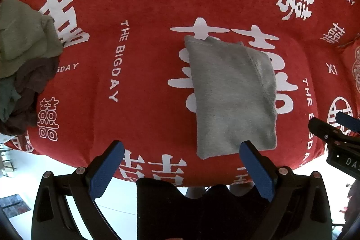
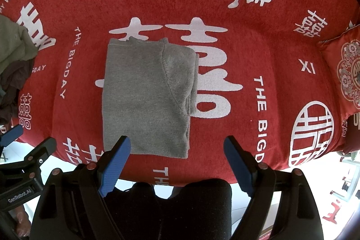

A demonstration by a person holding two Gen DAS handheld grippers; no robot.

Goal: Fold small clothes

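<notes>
A grey garment (image 1: 231, 96) lies folded into a flat rectangle on the red cover (image 1: 146, 3) with white characters. It also shows in the right wrist view (image 2: 146, 98). My left gripper (image 1: 181, 147) is open and empty, held above the near edge of the cover, just left of the garment's near end. My right gripper (image 2: 176, 143) is open and empty, held above the garment's near right corner. The right gripper shows at the right edge of the left wrist view (image 1: 335, 127). The left gripper shows at the left edge of the right wrist view (image 2: 24, 145).
A pile of loose clothes (image 1: 22, 60), olive green on top and dark brown below, sits at the left edge of the cover. A red embroidered cushion (image 2: 346, 73) lies at the right. White floor (image 1: 20, 163) shows beyond the cover's near edge.
</notes>
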